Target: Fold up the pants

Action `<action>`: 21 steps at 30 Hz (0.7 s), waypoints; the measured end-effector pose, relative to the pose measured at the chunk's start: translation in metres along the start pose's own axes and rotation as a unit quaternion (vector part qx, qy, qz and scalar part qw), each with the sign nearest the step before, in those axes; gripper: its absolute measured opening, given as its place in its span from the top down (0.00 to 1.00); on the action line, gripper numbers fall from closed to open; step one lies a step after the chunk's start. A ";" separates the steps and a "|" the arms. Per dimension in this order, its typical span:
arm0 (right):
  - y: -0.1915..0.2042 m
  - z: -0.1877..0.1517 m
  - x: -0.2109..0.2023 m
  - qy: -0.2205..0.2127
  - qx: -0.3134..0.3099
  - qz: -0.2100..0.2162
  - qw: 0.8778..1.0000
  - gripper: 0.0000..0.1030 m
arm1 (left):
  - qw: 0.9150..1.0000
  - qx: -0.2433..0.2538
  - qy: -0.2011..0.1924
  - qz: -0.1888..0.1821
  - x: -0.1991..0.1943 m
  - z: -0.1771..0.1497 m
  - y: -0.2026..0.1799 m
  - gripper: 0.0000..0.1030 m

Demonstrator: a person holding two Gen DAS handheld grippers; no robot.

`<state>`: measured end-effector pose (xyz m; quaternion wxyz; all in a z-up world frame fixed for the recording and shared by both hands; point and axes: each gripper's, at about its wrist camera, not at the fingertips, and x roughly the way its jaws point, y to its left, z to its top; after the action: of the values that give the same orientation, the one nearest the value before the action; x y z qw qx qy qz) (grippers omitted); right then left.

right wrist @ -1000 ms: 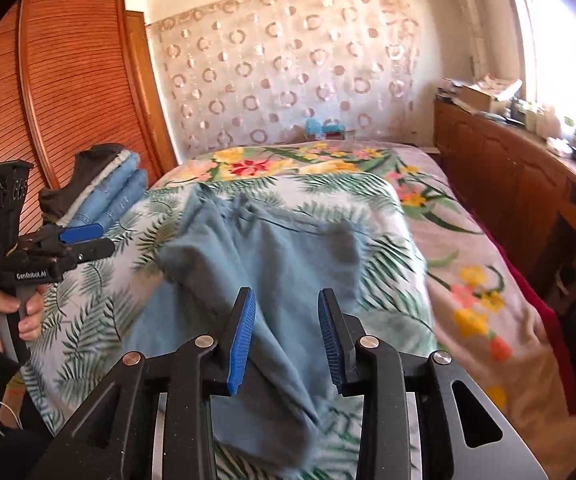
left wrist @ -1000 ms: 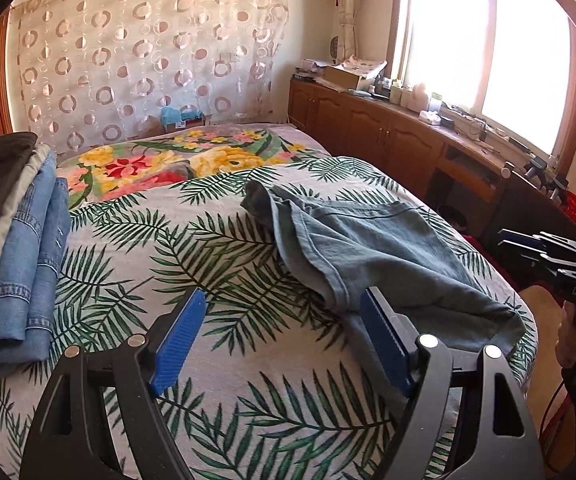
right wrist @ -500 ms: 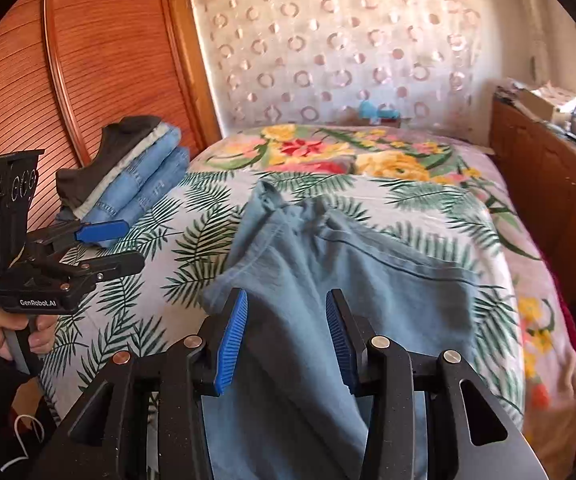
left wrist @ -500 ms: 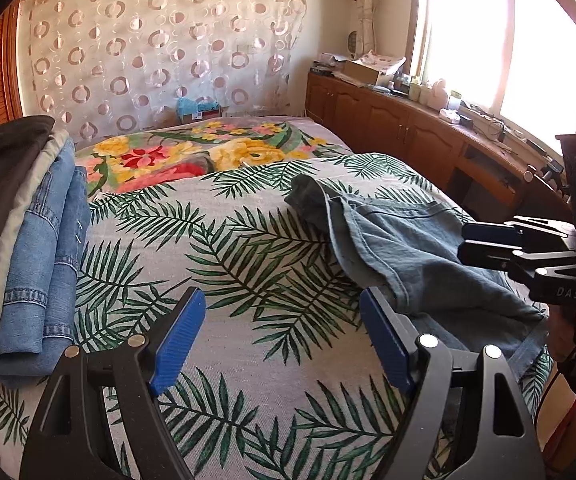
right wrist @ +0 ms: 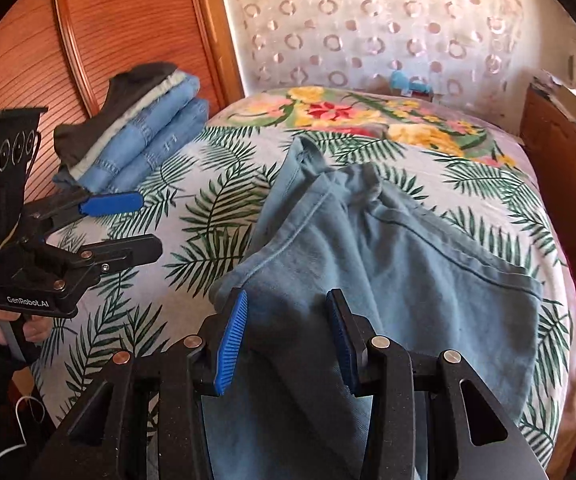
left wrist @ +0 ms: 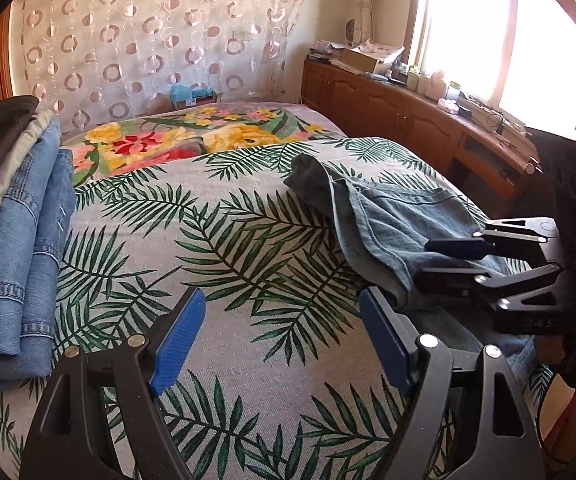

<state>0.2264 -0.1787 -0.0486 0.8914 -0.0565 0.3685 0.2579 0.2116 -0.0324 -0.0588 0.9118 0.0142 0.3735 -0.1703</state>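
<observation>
Blue-grey pants (left wrist: 388, 216) lie crumpled on the right half of the palm-leaf bed sheet (left wrist: 208, 248). My left gripper (left wrist: 282, 296) is open over bare sheet, just left of the pants' near edge, with nothing between its blue pads. It also shows at the left of the right wrist view, left gripper (right wrist: 148, 224), held by a hand. My right gripper (right wrist: 288, 296) hovers over the near part of the pants (right wrist: 408, 272). Its jaws stand partly apart, with cloth below and between them and both pad faces bare. In the left wrist view the right gripper (left wrist: 436, 262) is side-on at the pants' right edge.
A stack of folded jeans and dark garments (left wrist: 20, 240) sits at the bed's left edge, also the folded stack (right wrist: 144, 148). A floral blanket (left wrist: 176, 140) covers the far end. Wooden cabinets (left wrist: 388, 108) line the right side and a wooden wardrobe (right wrist: 108, 40) the left.
My right gripper swung in over the pants and its jaws stand a little wider. The left gripper edged forward; the pants sit further right in its view.
</observation>
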 end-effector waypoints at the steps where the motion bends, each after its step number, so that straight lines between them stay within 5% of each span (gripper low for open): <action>1: 0.000 0.001 0.002 0.005 -0.004 -0.004 1.000 0.74 | 1.000 0.000 0.000 -0.001 0.000 0.000 -0.001 0.22; 4: -0.004 0.002 0.002 0.008 -0.008 0.003 1.000 0.93 | 1.000 0.001 0.002 -0.002 0.003 0.003 -0.003 0.22; 9: -0.017 0.005 -0.015 -0.018 0.009 0.003 1.000 0.95 | 1.000 0.010 0.002 -0.015 0.010 0.014 -0.015 0.22; 21: -0.086 -0.004 -0.044 -0.032 0.070 -0.102 0.992 0.95 | 0.998 0.041 0.004 -0.045 0.033 0.039 -0.044 0.22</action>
<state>0.2411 -0.2718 -0.0288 0.9261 -0.0232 0.3493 0.1407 0.2460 -0.0896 -0.0487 0.9003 0.0352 0.3699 -0.2267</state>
